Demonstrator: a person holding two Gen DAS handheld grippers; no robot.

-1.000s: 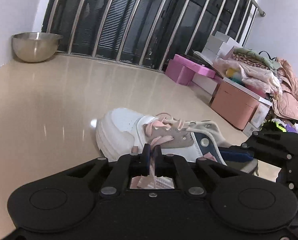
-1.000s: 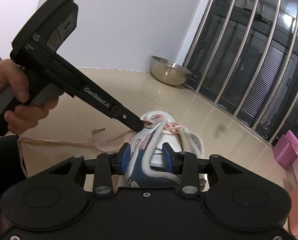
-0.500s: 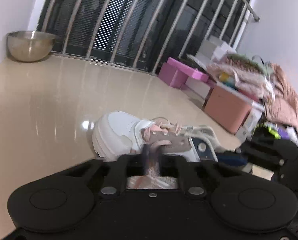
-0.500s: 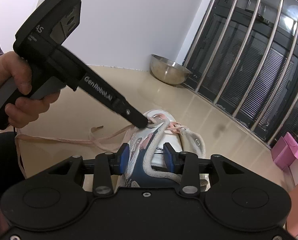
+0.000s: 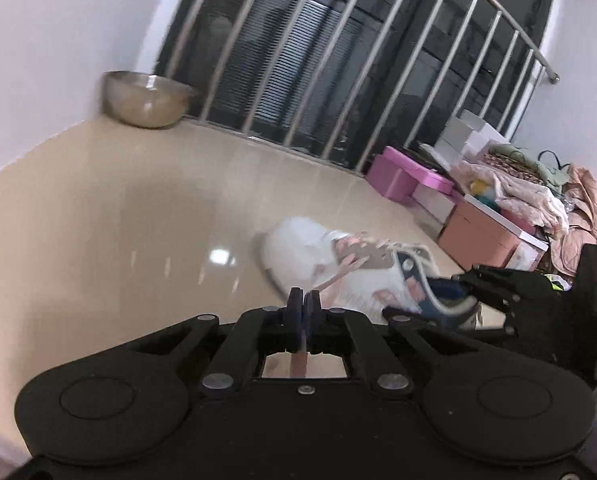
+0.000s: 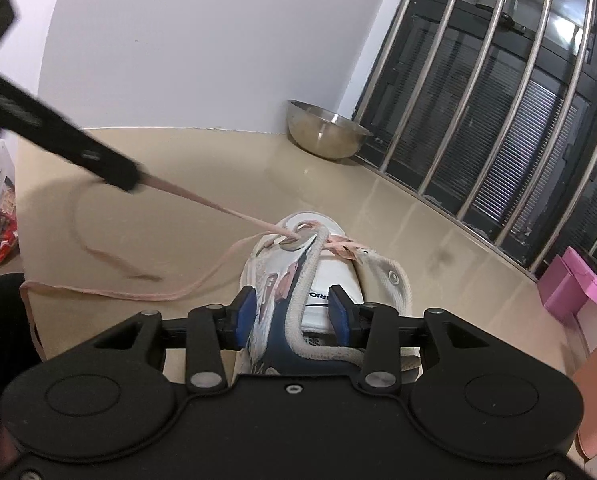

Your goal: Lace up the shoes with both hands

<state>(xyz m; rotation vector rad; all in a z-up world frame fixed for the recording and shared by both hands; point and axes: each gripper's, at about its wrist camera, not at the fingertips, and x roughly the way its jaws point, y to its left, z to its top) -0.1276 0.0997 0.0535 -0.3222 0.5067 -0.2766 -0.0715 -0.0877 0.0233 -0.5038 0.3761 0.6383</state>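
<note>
Since the earlier frame my left tool (image 6: 132, 178) has pulled away to upper left of the right view, drawing the pink lace (image 6: 218, 208) taut out of the top eyelet (image 6: 296, 240). Glossy beige floor (image 5: 98, 220); white leather shoe (image 5: 322, 264) sits lower centre, long axis heel-near, toe away. Left tool clamped tight on the flat woven lace. Right tool (image 6: 292, 314) straddles the padded collar, jaws opening, pads look clear of it. Lace runs eyelet-to-left-tool; left hand nearer for the next eyelet, I'd say.
</note>
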